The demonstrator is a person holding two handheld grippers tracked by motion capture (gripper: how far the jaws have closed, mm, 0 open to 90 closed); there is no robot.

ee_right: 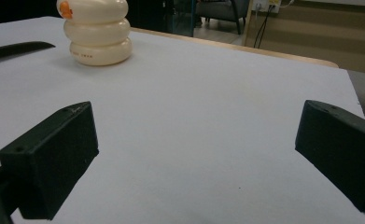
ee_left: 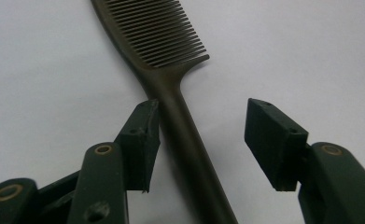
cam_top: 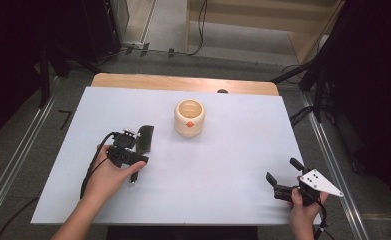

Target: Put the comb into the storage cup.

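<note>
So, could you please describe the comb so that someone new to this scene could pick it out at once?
On the white table, look to the left side, beside the cream ribbed cup. The comb lies flat there, its handle between the left gripper's open jaws. It is the lone dark, slim, fine-toothed thing.

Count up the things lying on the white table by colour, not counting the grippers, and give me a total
Dark brown: 1, the comb, its handle between the left gripper's jaws.
Cream: 1, the ribbed cup with an orange mark.
Total: 2 things on the table.
</note>
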